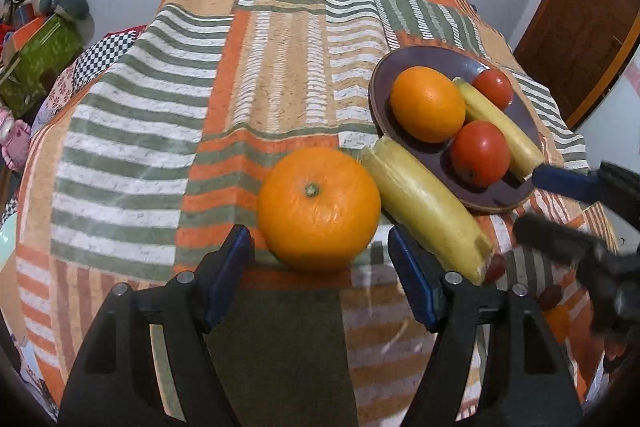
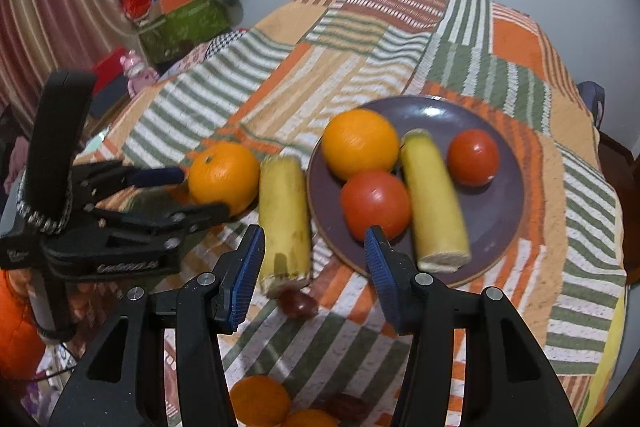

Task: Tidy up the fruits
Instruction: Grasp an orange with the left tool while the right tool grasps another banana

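Note:
A brown plate (image 1: 404, 63) (image 2: 504, 227) holds an orange (image 1: 427, 103) (image 2: 360, 143), a yellow banana piece (image 1: 500, 127) (image 2: 434, 199) and two red tomatoes (image 1: 480, 153) (image 2: 376, 205). On the cloth beside it lie a second orange (image 1: 319, 207) (image 2: 224, 175) and a second banana piece (image 1: 428, 211) (image 2: 285, 219). My left gripper (image 1: 320, 251) (image 2: 192, 193) is open, its jaws either side of the loose orange. My right gripper (image 2: 314, 247) (image 1: 532, 199) is open and empty, above the plate's near edge and the loose banana piece.
The table wears a striped patchwork cloth (image 1: 160, 147) (image 2: 280, 75). Small dark fruits (image 2: 298, 303) and more orange fruits (image 2: 260, 401) lie near the front edge. A green box (image 2: 180, 27) and clutter stand off the table's left side. A wooden door (image 1: 580, 19) is at right.

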The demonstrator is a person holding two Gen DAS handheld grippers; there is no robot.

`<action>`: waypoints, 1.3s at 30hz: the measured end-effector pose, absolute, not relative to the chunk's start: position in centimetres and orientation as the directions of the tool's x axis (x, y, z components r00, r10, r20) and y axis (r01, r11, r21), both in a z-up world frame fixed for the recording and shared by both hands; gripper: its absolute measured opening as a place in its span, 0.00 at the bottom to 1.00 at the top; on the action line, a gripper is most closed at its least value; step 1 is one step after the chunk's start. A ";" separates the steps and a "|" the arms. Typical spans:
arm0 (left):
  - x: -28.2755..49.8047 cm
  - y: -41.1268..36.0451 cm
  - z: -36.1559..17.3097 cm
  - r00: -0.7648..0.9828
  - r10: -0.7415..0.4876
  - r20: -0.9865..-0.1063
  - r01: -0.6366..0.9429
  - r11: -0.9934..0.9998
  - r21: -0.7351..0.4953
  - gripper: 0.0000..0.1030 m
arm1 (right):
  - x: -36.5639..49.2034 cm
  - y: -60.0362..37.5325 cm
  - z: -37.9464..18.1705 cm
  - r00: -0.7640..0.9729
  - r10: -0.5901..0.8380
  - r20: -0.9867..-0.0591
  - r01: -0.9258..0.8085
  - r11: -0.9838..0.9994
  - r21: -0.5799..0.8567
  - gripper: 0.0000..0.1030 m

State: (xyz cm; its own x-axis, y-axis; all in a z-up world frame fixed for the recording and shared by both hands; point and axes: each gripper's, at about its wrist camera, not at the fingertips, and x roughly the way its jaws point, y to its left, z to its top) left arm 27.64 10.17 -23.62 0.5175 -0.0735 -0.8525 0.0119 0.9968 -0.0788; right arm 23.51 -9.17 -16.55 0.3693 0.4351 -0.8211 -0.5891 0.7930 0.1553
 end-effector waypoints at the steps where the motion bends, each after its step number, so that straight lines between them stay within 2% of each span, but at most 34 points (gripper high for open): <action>1: 27.9 10.1 -23.7 0.517 -0.075 -0.853 0.013 0.997 -0.080 0.69 | 23.5 -9.1 -16.6 0.365 0.434 -0.823 -0.589 0.793 0.157 0.47; 12: 29.1 10.8 -24.7 0.523 -0.104 -0.846 0.013 0.993 -0.114 0.67 | 23.1 -7.0 -18.3 0.304 0.427 -0.852 -0.627 0.762 0.158 0.47; 21: 26.4 11.4 -23.8 0.522 -0.114 -0.845 0.025 0.993 -0.119 0.66 | 23.5 -5.1 -20.0 0.262 0.384 -0.885 -0.647 0.751 0.134 0.47; 23: 25.7 11.9 -23.6 0.521 -0.130 -0.844 0.020 0.990 -0.140 0.66 | 23.5 -4.8 -20.3 0.272 0.359 -0.893 -0.650 0.753 0.105 0.45; 26: 24.3 12.5 -23.1 0.525 -0.139 -0.840 0.015 0.988 -0.155 0.66 | 23.6 -4.8 -20.4 0.282 0.333 -0.900 -0.638 0.765 0.084 0.36; 36: 19.4 14.1 -21.8 0.549 -0.120 -0.827 -0.002 0.989 -0.145 0.66 | 21.9 -4.8 -19.7 0.170 0.413 -0.895 -0.655 0.725 0.211 0.34; 39: 18.7 14.1 -21.7 0.553 -0.119 -0.825 0.000 0.990 -0.143 0.66 | 21.1 -4.1 -19.9 0.163 0.406 -0.899 -0.673 0.712 0.199 0.34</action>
State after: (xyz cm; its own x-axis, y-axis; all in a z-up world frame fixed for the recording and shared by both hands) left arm 18.65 14.06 -21.70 0.5529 -0.1192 -0.8247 -0.0004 0.9897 -0.1434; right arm 21.10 -4.10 -19.86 0.1633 0.4057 -0.8993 -0.6732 0.7121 0.1990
